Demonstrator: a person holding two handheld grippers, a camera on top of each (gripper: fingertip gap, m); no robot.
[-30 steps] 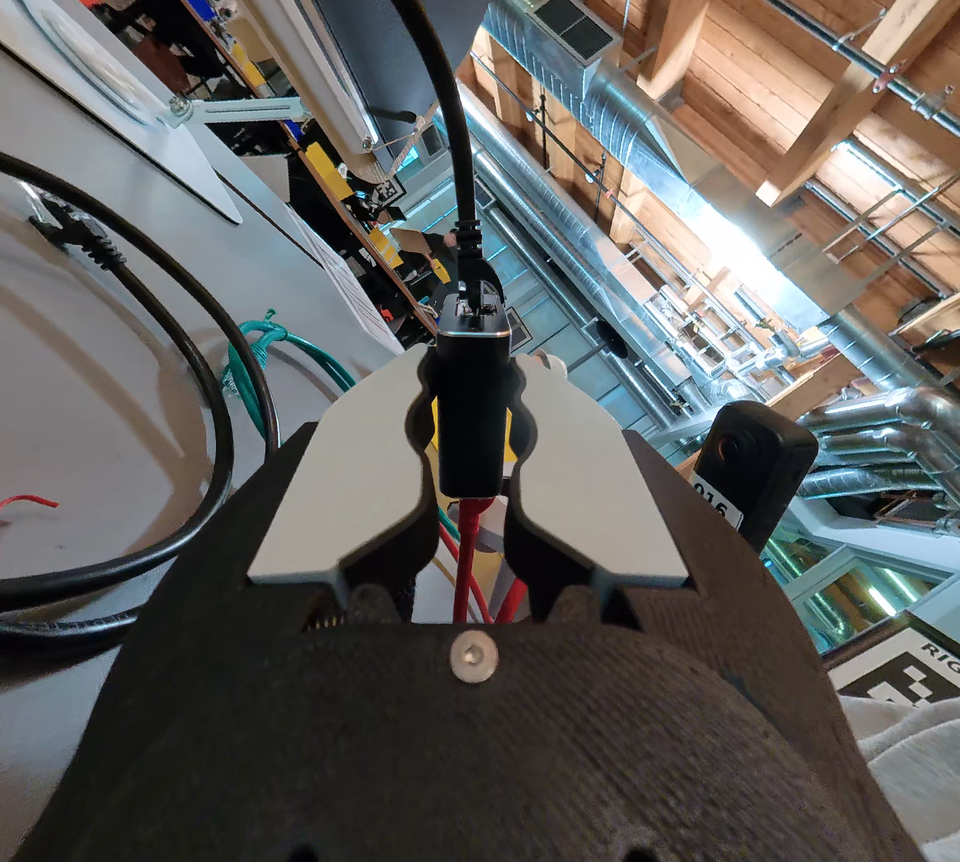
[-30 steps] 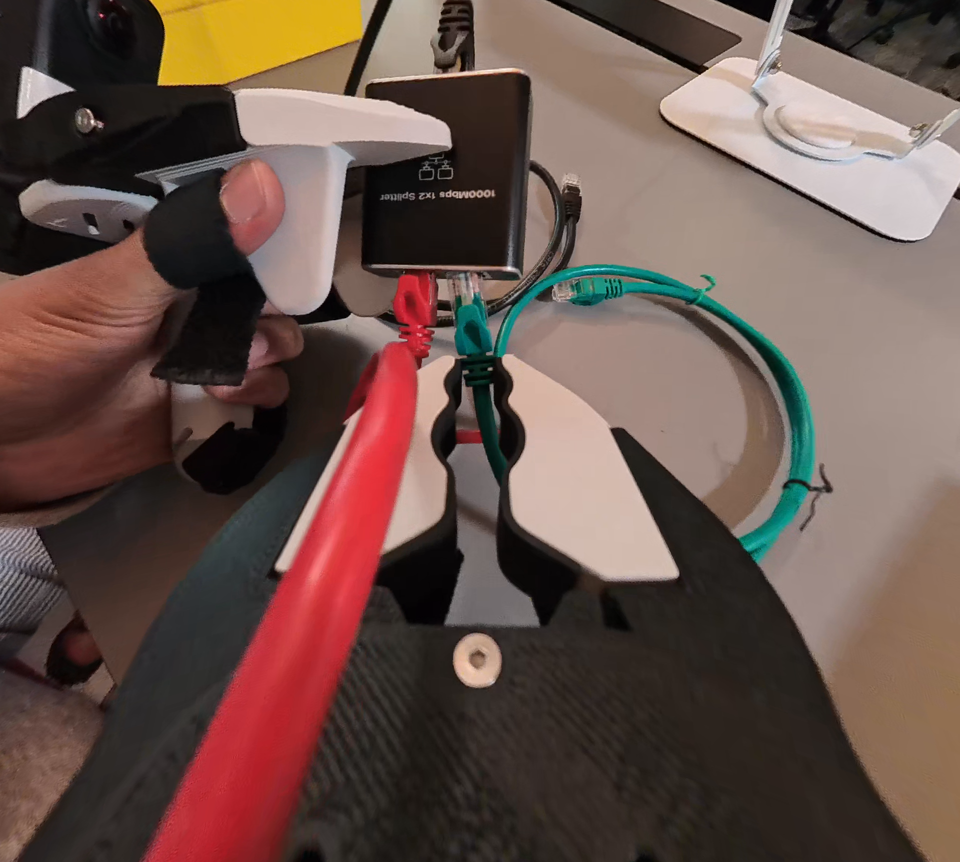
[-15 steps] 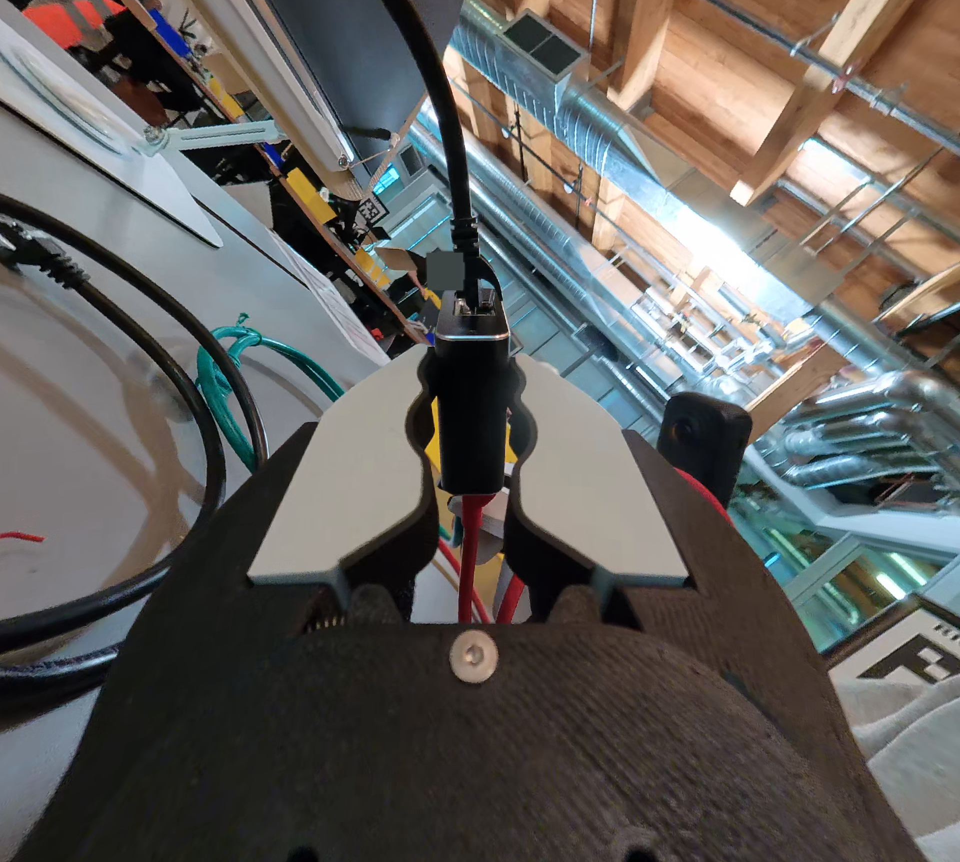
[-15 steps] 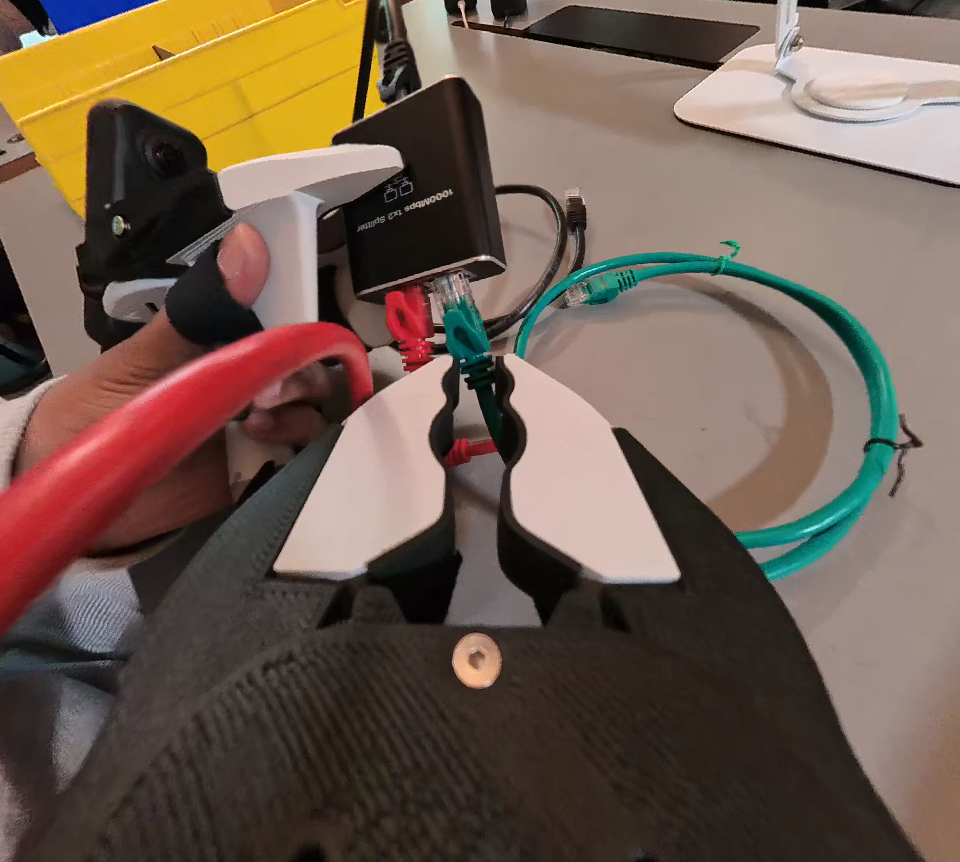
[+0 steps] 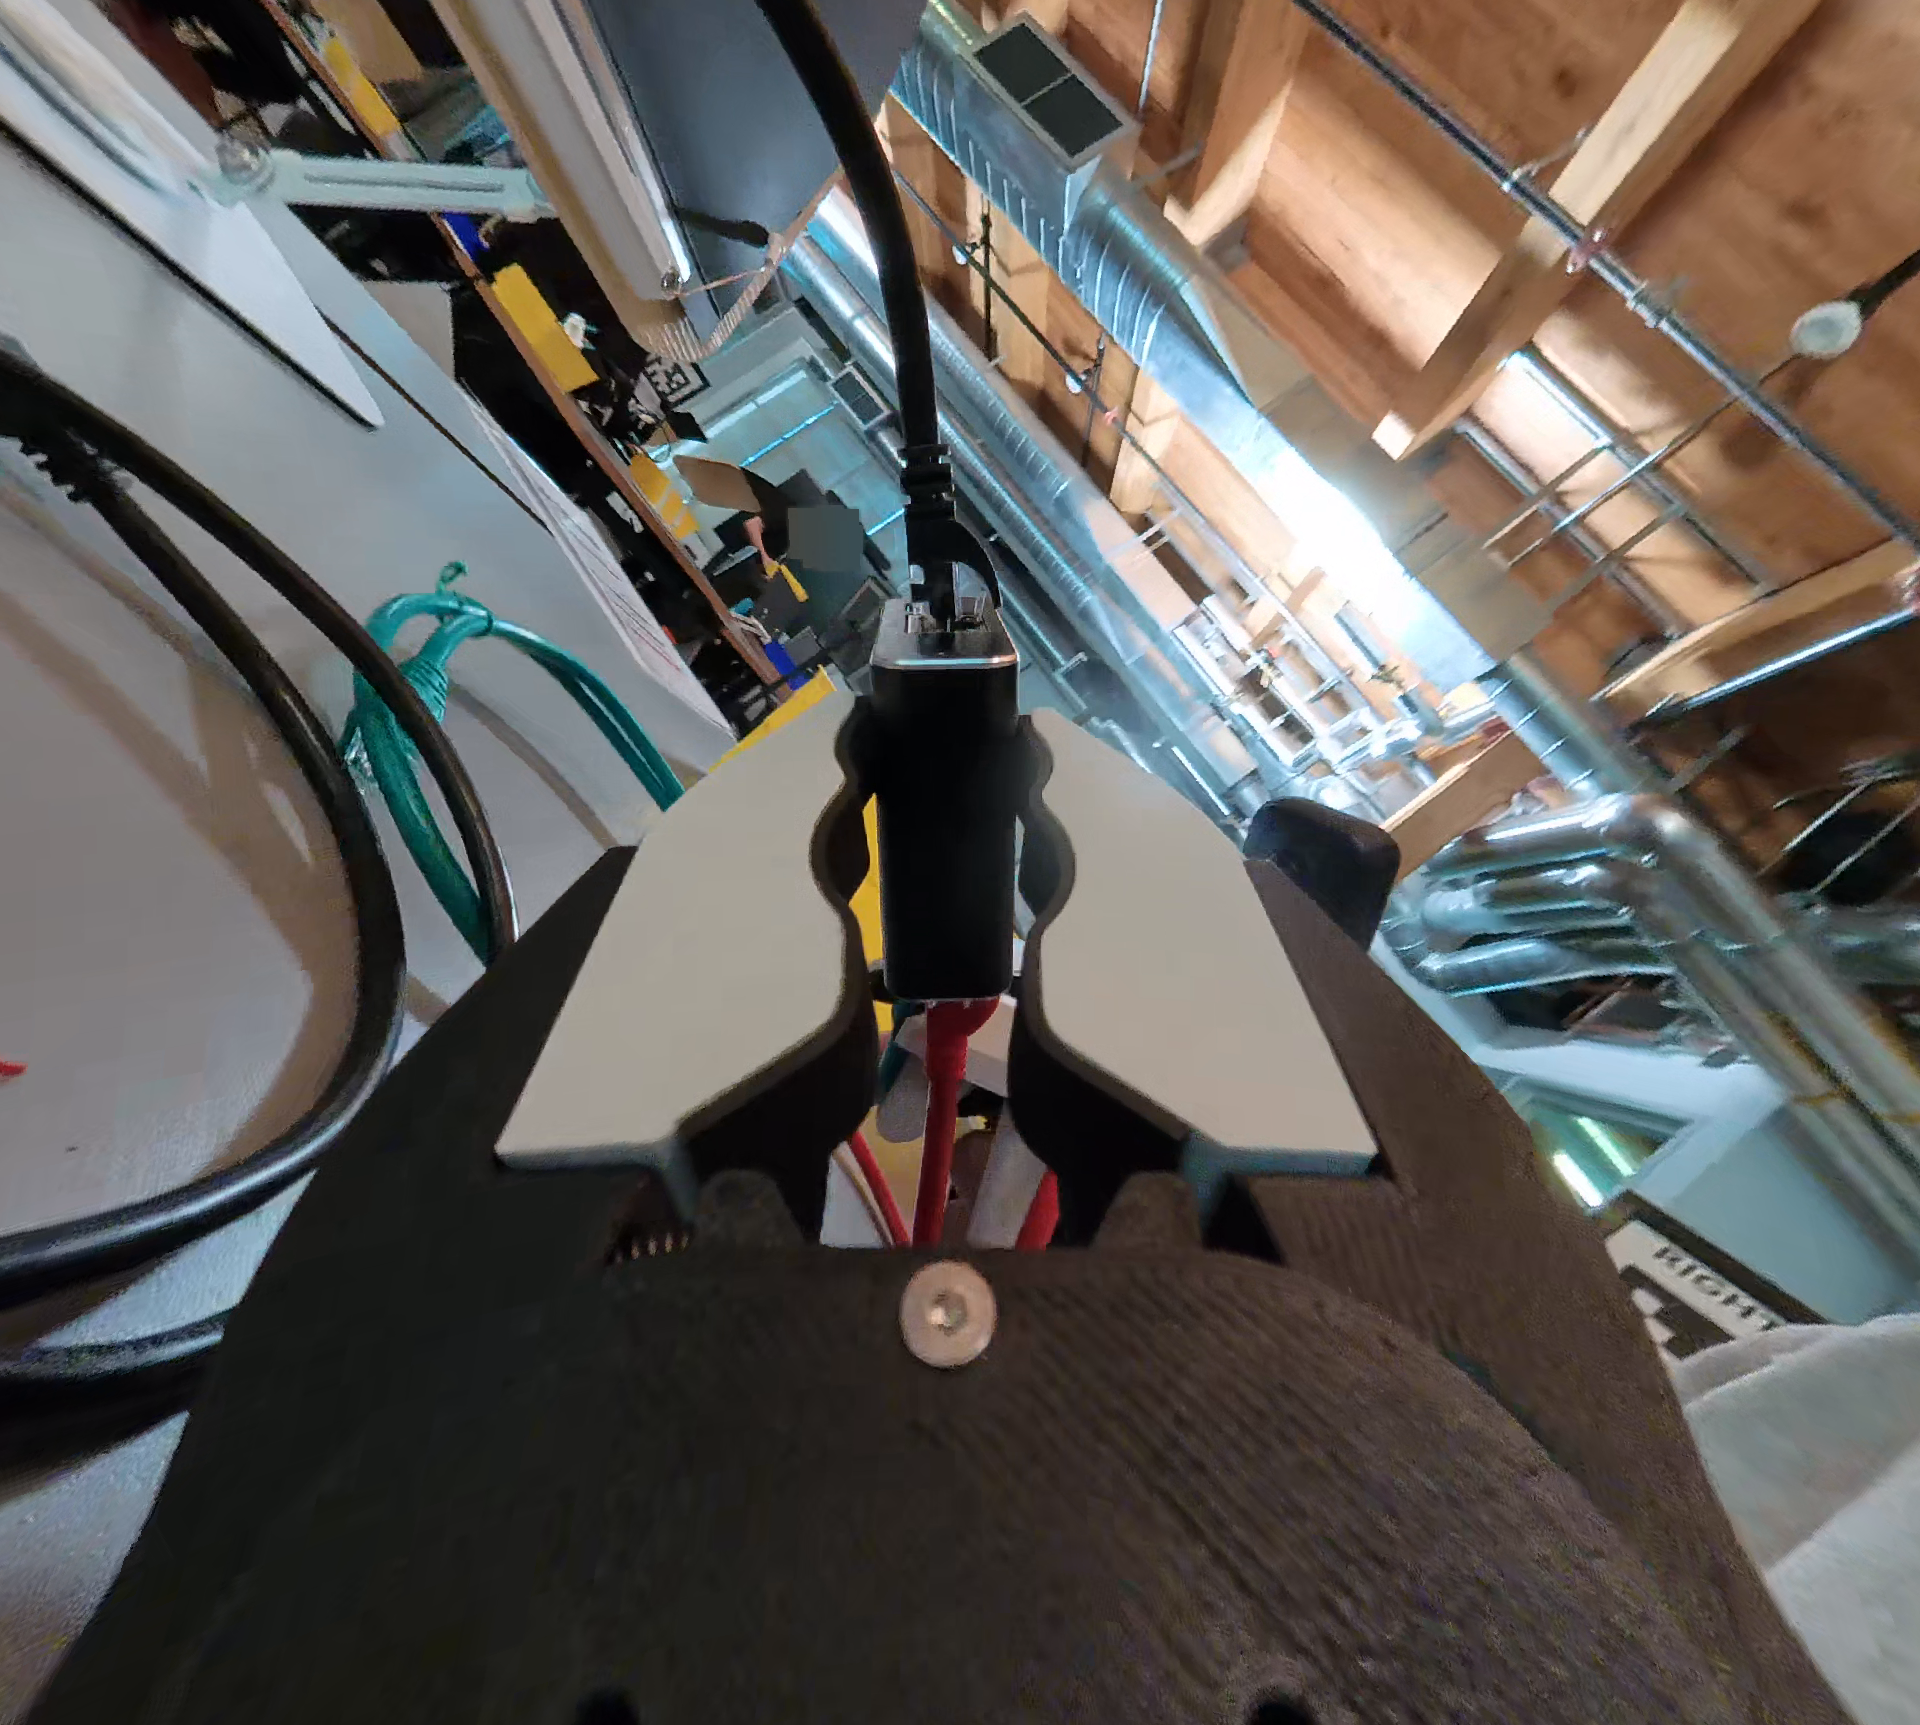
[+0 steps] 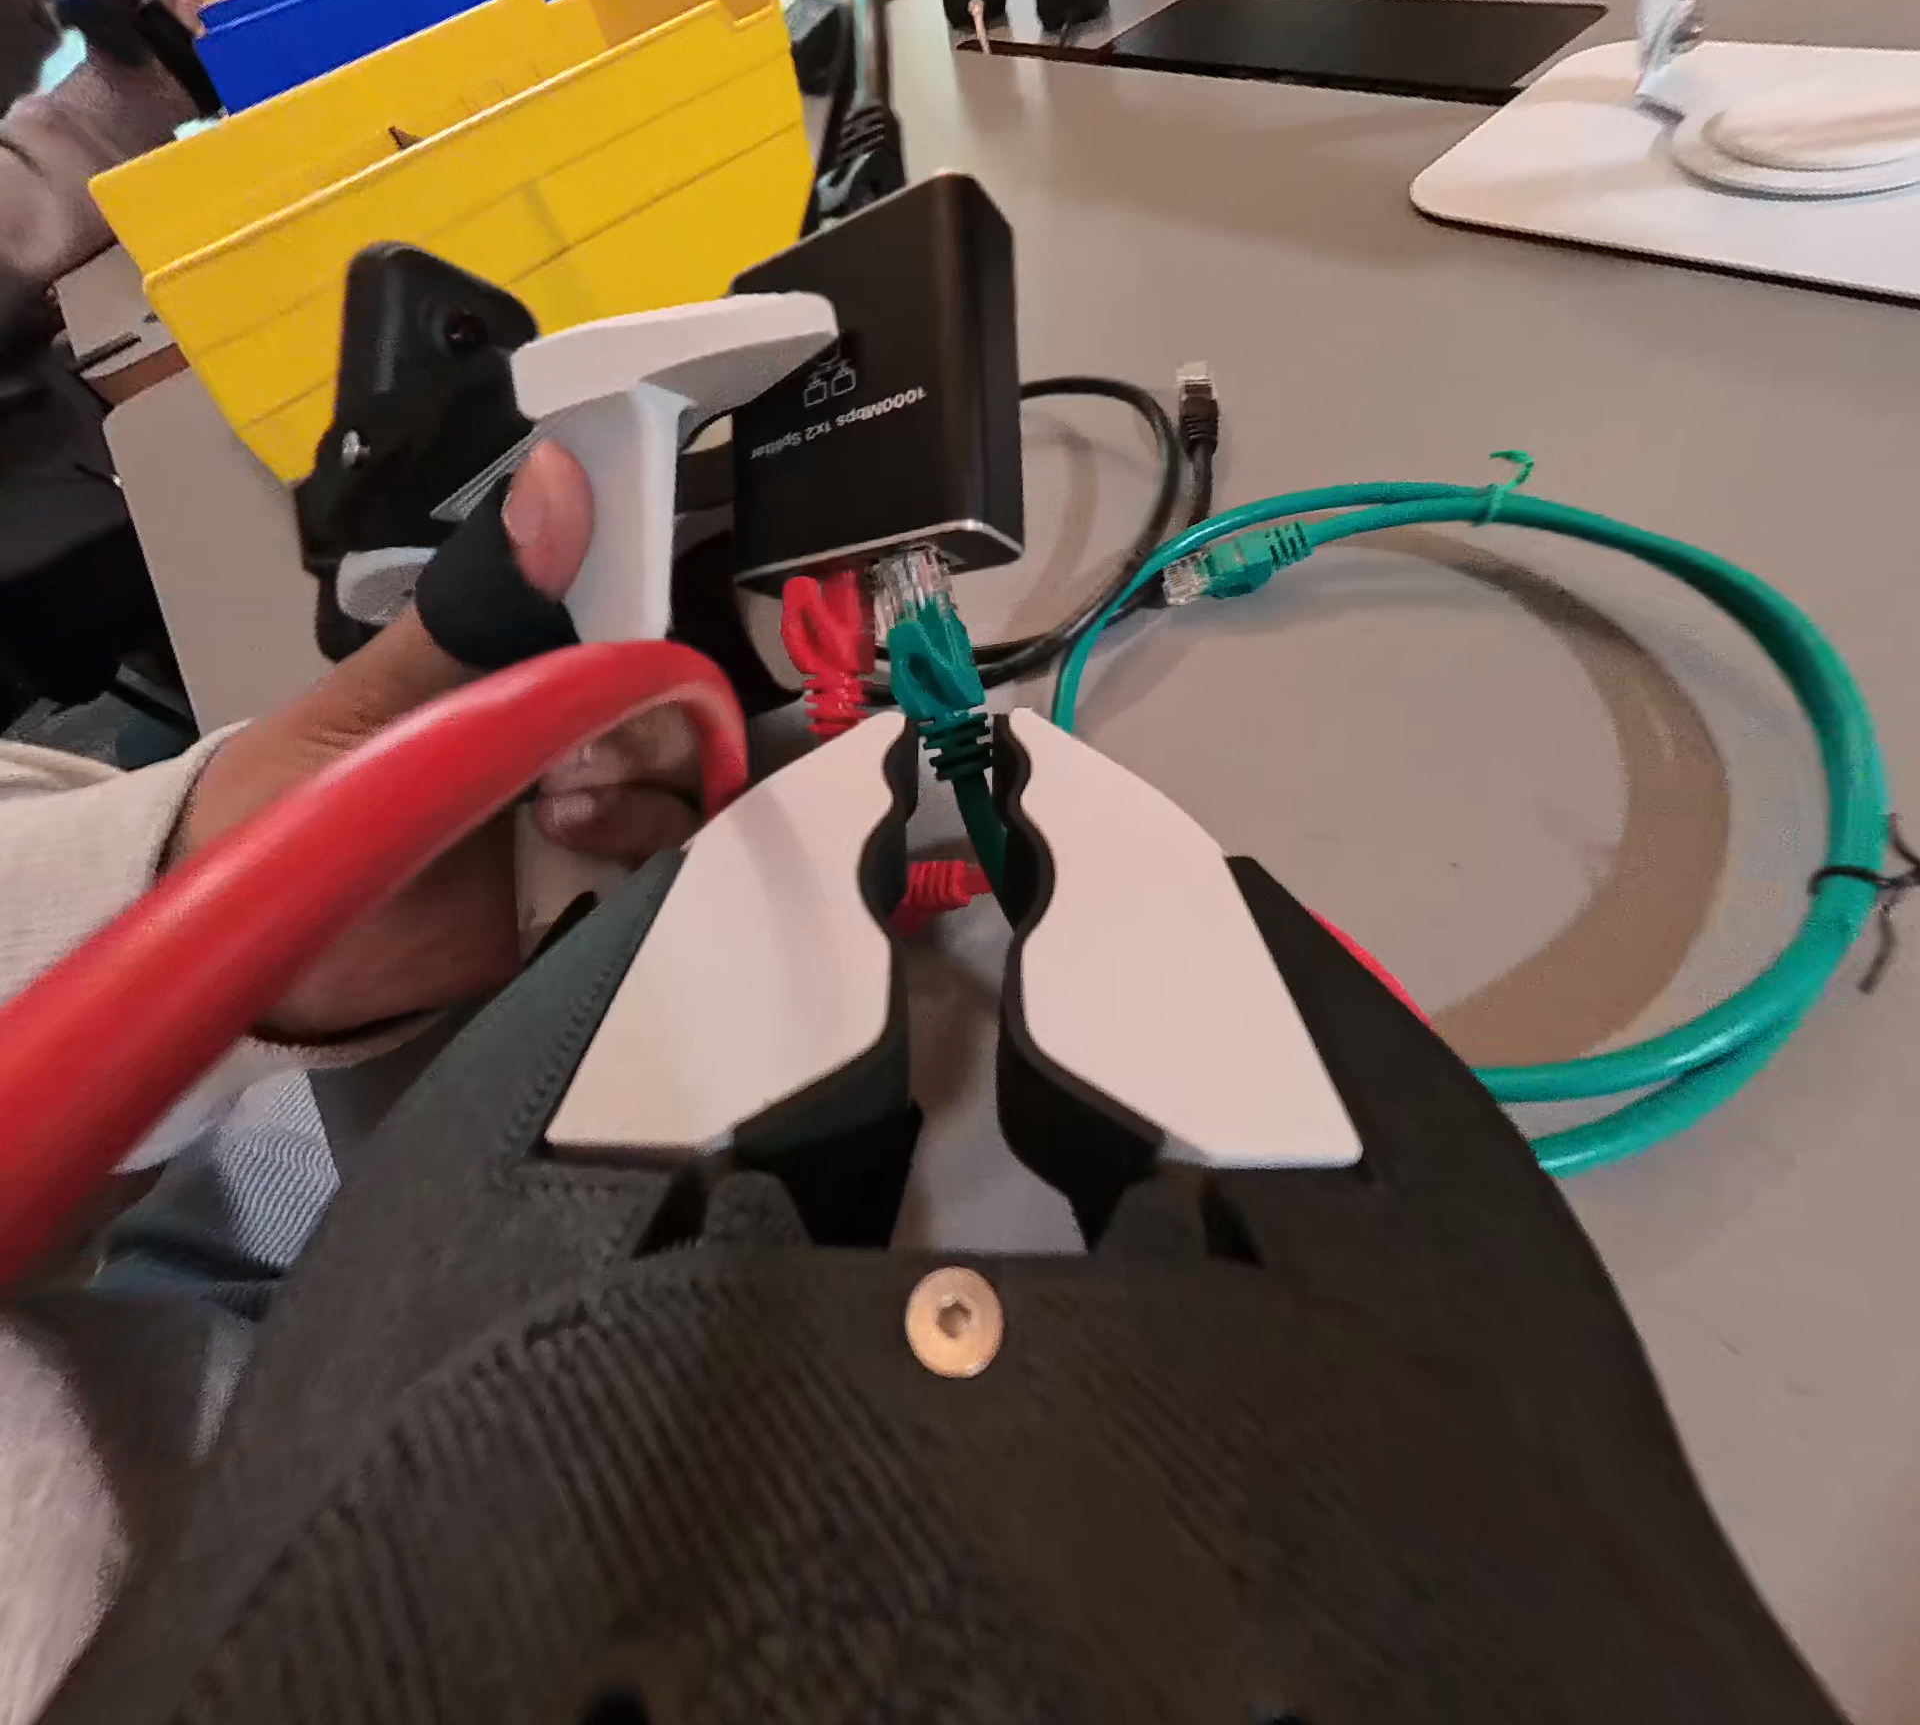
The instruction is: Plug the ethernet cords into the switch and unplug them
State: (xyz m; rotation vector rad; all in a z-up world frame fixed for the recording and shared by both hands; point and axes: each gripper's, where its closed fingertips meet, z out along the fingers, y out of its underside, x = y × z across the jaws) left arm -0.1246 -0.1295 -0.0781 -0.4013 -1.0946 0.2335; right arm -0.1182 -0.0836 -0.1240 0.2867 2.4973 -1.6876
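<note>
While the left claw (image 5: 943, 844) clamps the switch (image 6: 883, 387), the right claw (image 6: 956, 740) pinches the green cord (image 6: 940, 688), its plug seemingly half out, pointing straight ahead into the port.

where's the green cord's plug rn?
Right wrist view, centre: the green ethernet cord's plug sits at the small black switch box, right of the red plug, its boot pinched by the right gripper.

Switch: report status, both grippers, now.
Left gripper shut on switch, held off the table. Right gripper shut on green cord, plug at the port. Red cord plugged in, looping across left of view.
</note>
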